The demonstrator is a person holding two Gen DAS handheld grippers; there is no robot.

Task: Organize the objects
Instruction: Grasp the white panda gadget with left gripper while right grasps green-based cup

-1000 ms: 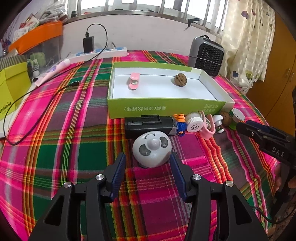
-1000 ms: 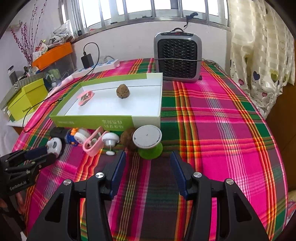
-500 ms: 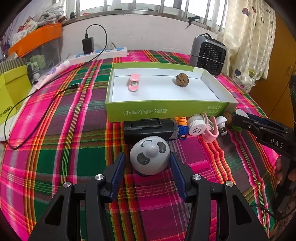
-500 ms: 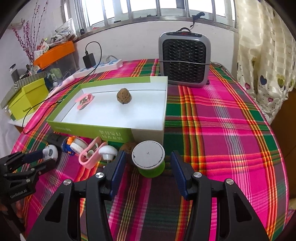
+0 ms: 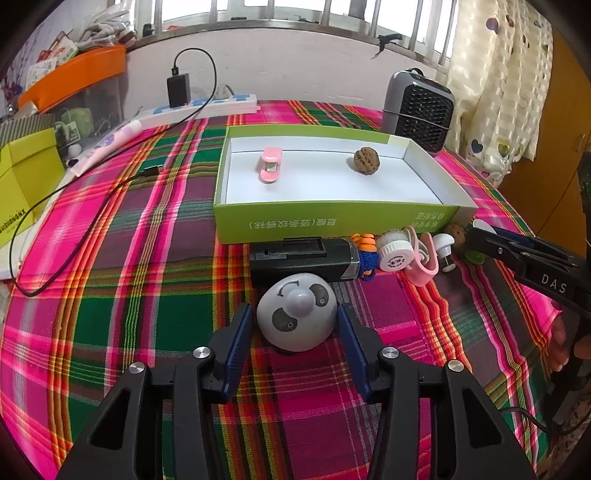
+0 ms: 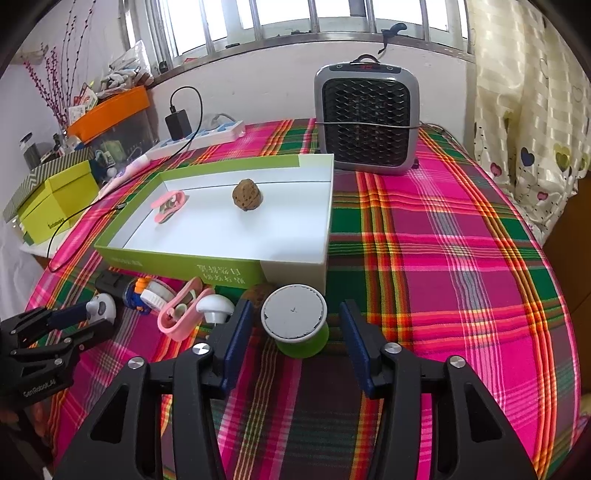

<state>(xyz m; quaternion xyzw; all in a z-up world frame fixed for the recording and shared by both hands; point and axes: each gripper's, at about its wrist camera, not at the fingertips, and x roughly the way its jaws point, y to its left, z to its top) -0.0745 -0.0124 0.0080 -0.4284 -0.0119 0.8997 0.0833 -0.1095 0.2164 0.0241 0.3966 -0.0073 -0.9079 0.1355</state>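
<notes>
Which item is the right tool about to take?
Find the green-walled box on the plaid cloth. Outside its near right corner stands a green spool with a flat grey top, between the closing right tool. Beside the brown nut and white knob, only it is green.

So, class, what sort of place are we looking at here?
Probably a room in a home: a pink-and-green plaid cloth covers the surface, heart-print curtains hang beside a barred window, and a small grey heater stands nearby.

Panda dome (image 5: 297, 317), green spool (image 6: 300, 325) upright, near green box (image 5: 332, 221).
</notes>
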